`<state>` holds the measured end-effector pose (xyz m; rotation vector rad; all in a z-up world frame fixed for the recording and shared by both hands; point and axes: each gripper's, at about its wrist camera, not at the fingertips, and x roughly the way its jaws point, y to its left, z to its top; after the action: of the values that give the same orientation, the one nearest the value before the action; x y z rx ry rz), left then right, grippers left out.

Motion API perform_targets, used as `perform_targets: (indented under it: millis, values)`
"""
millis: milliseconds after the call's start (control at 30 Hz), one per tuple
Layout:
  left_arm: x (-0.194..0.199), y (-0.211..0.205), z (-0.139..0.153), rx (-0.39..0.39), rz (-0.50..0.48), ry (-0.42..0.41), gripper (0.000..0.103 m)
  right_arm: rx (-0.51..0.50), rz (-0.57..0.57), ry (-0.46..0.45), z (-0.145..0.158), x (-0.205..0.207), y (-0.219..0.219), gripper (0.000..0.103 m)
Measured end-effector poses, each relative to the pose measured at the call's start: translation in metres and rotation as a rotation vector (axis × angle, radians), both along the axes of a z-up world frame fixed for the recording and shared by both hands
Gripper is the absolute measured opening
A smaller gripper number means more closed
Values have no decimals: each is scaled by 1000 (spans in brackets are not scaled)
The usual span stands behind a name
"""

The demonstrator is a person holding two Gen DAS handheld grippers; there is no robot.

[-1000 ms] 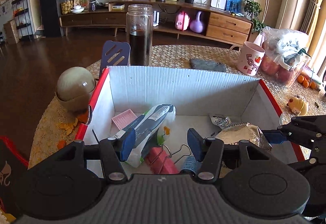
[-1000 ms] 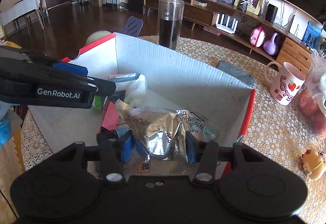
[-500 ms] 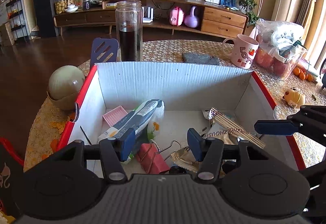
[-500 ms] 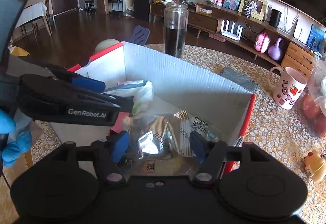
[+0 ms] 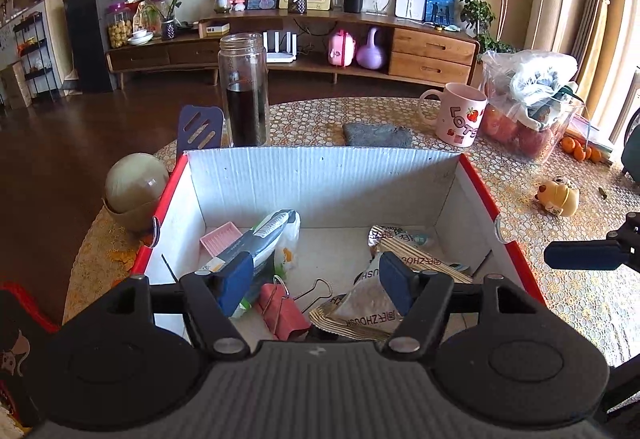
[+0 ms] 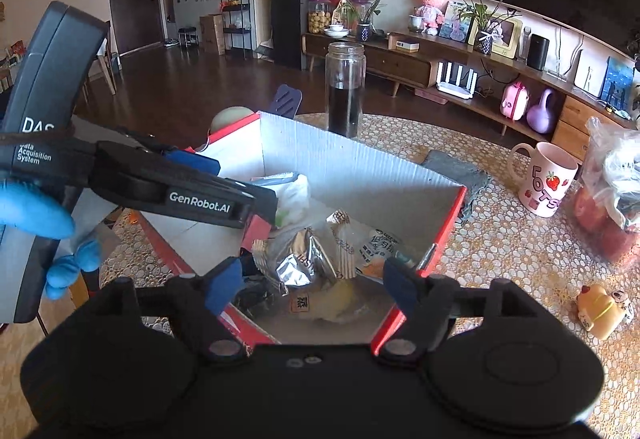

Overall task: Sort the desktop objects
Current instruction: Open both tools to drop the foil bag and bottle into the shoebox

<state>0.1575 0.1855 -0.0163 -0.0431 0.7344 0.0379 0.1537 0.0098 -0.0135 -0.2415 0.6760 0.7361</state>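
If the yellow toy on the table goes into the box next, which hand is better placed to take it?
Right. The yellow toy lies right of the box, on the right tongs' side; the left tongs hang over the box's left side. Both tongs have just been opening and grip nothing.

Bright daylight from curtained window at 2 o'clock; glare on foil packet; strong fisheye bending, dark corners; both views sharp.
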Motion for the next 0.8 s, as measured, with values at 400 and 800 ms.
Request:
perform_targets:
  millis: [400,800]
  values:
    - [-28,-50,17,-29,-94,-18,74,61,-57,-31,26,-29,-65,85]
    - [-57,-116,31,-43,-151,-44,82,89,-151,-42,35,-47,-147,88]
